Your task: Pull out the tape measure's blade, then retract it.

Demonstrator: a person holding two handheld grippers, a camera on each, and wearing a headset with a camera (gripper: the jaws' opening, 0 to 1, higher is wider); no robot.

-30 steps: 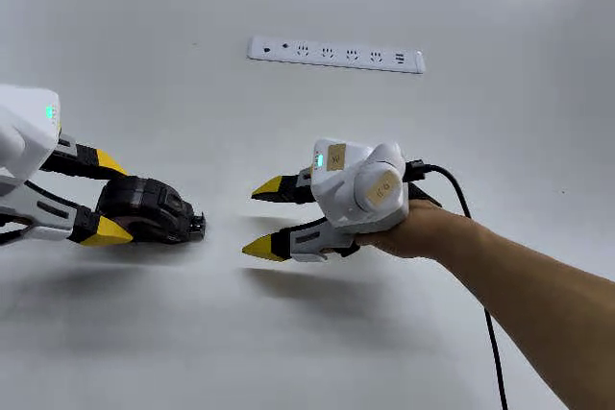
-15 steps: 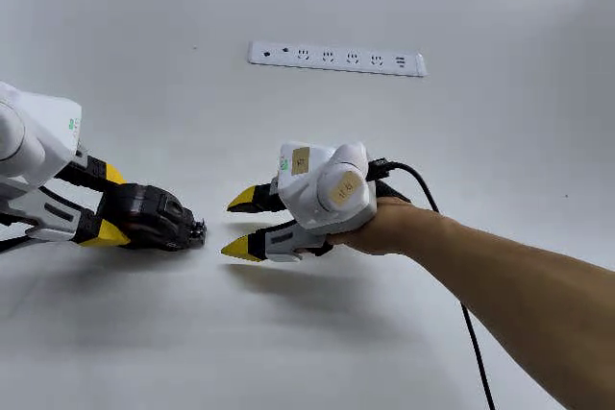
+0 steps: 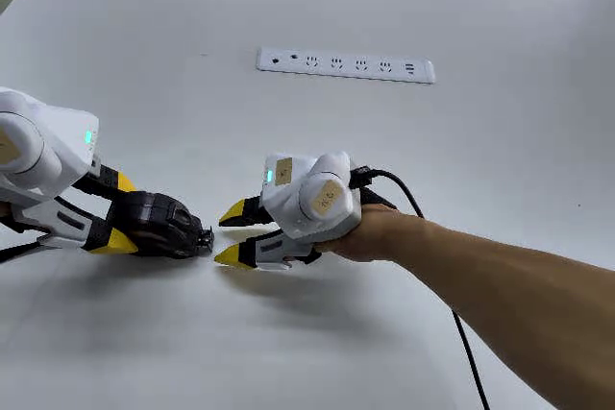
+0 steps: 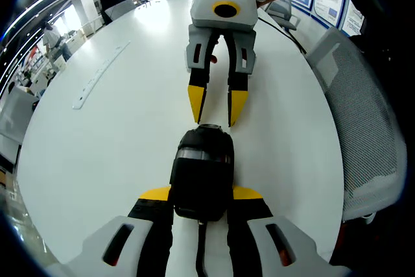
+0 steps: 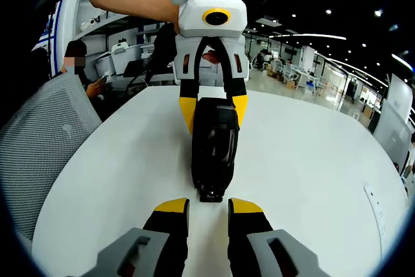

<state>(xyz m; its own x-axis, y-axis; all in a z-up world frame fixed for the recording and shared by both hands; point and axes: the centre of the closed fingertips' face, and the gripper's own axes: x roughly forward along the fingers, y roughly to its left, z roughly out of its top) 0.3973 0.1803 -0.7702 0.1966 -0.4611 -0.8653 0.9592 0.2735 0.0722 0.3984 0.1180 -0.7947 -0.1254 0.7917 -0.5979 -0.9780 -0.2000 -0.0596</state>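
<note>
- One black tape measure (image 3: 159, 223) at the left of the desk (image 3: 288, 343), left claw (image 3: 117, 213) clamped on it.
- Long axis left-right, blade hook (image 3: 205, 235) pointing right.
- Right claw (image 3: 229, 233) apart, tips just beside hook.
- Right claw's sticker (image 3: 320, 197) unreadable.

The tape measure (image 3: 159, 223) is black, the left gripper (image 3: 120, 213) and right gripper (image 3: 229, 234) are white with black, yellow-tipped fingers (image 3: 233, 211), and the worktop (image 3: 500, 160) and power strip (image 3: 346, 64) are white.

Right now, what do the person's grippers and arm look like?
The left gripper and the right gripper match: white rounded bodies, a green light, black-and-grey jaws with yellow tips. The right one carries tan stickers and a black cable. The arm behind it is bare, without a sleeve.
</note>
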